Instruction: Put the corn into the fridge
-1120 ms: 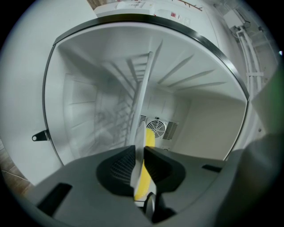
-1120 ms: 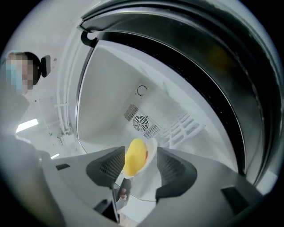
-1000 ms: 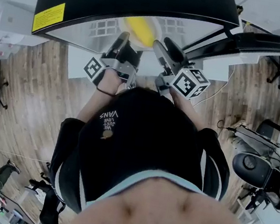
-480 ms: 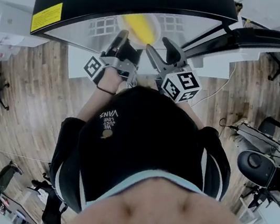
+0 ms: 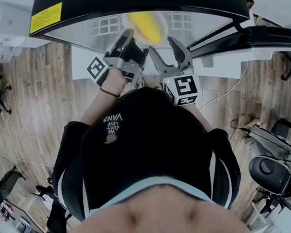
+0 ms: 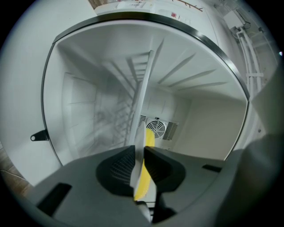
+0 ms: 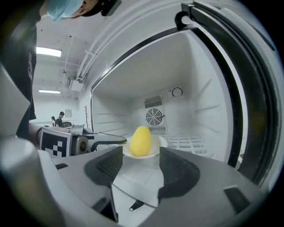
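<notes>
Corn (image 7: 141, 141) is inside the fridge (image 7: 204, 102), on a white plate (image 7: 155, 152) whose rim the jaws of the left gripper (image 6: 143, 164) pinch. It is possibly not set down yet, so letting go looks left to do. The right gripper (image 7: 141, 166) jaws, just opened wide, hold nothing, with the corn at their twelve o'clock. The shirt (image 5: 112, 125) reads "VANS", and the yellow label (image 5: 45, 18) at ten o'clock is unreadable.
</notes>
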`<action>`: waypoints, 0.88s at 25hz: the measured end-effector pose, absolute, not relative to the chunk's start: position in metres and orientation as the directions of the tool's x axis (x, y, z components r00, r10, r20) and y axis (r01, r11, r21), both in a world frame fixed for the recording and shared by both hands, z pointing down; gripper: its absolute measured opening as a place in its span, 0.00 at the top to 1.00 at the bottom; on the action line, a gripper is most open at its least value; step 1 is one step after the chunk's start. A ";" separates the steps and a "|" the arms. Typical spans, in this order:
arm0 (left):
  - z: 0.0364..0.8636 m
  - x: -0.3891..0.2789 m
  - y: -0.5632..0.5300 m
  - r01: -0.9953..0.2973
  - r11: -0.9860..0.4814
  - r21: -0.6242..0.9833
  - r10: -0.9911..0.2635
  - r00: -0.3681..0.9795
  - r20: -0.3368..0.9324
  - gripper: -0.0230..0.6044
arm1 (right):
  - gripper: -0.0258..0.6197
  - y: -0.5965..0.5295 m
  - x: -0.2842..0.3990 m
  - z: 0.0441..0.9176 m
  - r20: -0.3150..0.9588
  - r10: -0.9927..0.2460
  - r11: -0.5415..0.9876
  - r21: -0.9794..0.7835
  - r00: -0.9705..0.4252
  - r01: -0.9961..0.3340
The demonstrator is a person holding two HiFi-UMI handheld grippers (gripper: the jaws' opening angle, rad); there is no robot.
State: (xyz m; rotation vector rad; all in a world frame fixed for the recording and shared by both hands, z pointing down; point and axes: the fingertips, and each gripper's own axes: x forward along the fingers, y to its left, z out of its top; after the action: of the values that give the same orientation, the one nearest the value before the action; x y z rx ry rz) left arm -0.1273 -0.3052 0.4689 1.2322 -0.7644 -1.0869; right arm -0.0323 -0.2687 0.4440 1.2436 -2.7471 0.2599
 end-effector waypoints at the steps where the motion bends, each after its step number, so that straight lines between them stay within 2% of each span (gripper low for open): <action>1: 0.469 -0.127 -0.305 0.227 -0.019 0.974 -0.937 0.335 -0.096 0.89 | 0.58 -0.269 -0.033 0.445 0.175 -0.737 0.649 -0.084 -0.653 -0.756; 8: 0.469 -0.126 -0.305 0.234 -0.018 0.972 -0.932 0.348 -0.101 0.89 | 0.58 -0.270 -0.038 0.446 0.195 -0.766 0.626 0.009 -0.612 -0.780; 22: 0.465 -0.131 -0.304 0.233 -0.044 0.971 -0.923 0.362 -0.129 0.89 | 0.57 -0.275 -0.042 0.446 0.212 -0.781 0.605 0.017 -0.588 -0.796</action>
State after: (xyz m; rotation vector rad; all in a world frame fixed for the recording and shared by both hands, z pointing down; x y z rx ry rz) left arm -0.1307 -0.3039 0.4647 1.2654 -0.7230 -1.0812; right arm -0.0424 -0.2754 0.4461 1.3096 -2.6329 0.1170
